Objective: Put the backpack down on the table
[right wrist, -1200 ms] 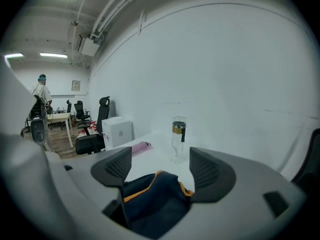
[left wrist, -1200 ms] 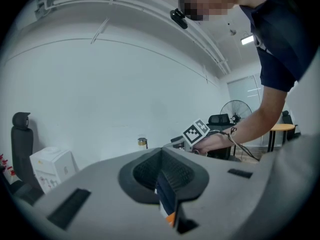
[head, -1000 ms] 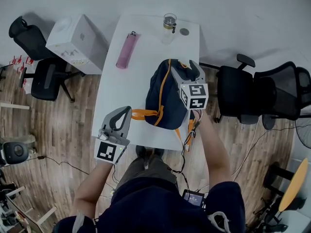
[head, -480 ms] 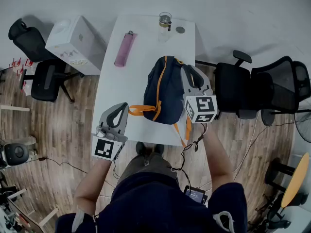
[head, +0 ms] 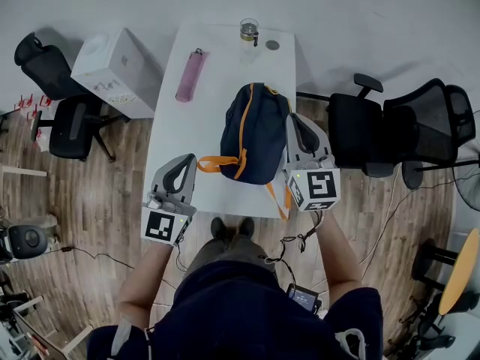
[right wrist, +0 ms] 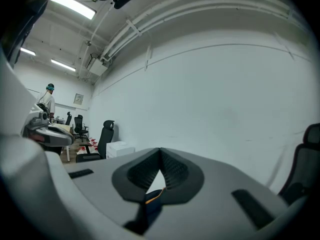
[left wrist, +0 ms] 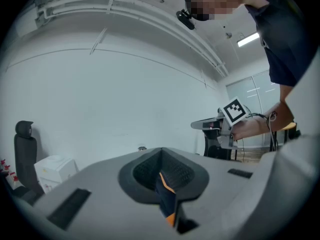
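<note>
Left gripper [head: 186, 160] is held at the front-left edge of the table [head: 225, 58], jaws clamped on a navy-orange strap [left wrist: 166, 196]. Backpack [head: 251, 133] is laid flat mid-table. Right gripper [head: 294, 118] is held just beside its right side, jaws just closed together, nothing pinched.

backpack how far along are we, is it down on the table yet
Done: the backpack lies on the white table. In hand: the left gripper pinches its strap between its fingers; the right gripper has just closed its fingers on nothing. Left: releasing that strap.
</note>
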Motion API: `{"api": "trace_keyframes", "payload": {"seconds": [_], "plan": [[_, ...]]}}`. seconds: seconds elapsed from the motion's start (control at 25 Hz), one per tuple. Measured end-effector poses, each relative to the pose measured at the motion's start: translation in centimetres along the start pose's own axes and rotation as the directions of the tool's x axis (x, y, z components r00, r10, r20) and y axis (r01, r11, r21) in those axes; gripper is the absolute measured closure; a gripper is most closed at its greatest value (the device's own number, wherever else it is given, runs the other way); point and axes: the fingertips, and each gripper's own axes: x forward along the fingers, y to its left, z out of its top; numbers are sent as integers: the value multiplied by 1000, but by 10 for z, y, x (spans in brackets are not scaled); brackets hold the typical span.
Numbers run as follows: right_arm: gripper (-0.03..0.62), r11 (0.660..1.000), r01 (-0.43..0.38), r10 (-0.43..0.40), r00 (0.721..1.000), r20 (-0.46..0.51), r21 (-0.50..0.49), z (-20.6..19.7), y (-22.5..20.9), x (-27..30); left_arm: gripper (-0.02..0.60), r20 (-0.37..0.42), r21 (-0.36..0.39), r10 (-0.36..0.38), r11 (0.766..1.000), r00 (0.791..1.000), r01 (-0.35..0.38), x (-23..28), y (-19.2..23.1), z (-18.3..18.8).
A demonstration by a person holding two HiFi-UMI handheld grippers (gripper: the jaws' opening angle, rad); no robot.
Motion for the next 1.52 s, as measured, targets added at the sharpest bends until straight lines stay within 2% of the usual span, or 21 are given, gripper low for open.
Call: {"api": "trace_keyframes", "payload": {"seconds": [0.24, 0.52, 0.64, 0.92, 1.2, 1.28, 1.4, 1.52], "plan": [[592, 1000, 21, -20, 999, 35, -9, 25, 10, -47, 578, 14, 5, 34, 999, 999, -34, -16, -3, 13], [592, 998, 61, -60, 997, 45, -28, 29, 19, -92, 578, 47, 45, 62, 997, 997, -64, -35, -6, 28], [594, 996, 84, -82, 995, 55, -40, 30, 25, -111, 578, 79, 35, 92, 995, 993, -95, -44, -7, 42], [592, 992, 126, -125, 991, 49, -24, 19, 38, -148, 578, 116, 73, 135, 987, 984, -144, -71, -7, 52], [592, 988, 153, -154, 987, 38, 25, 2, 51, -178, 578, 134, 62, 193, 977, 972, -202, -96, -3, 60], [594, 986, 163, -164, 986, 27, 18, -4, 53, -183, 578, 128, 71, 202, 975, 971, -212, -103, -3, 56], [594, 986, 168, -168, 986, 10, -8, -8, 56, -186, 578, 128, 130, 198, 968, 972, -215, -112, -2, 49], [594, 985, 173, -173, 985, 0, -20, -9, 57, -189, 578, 122, 131, 203, 967, 971, -219, -117, -3, 46]]}}
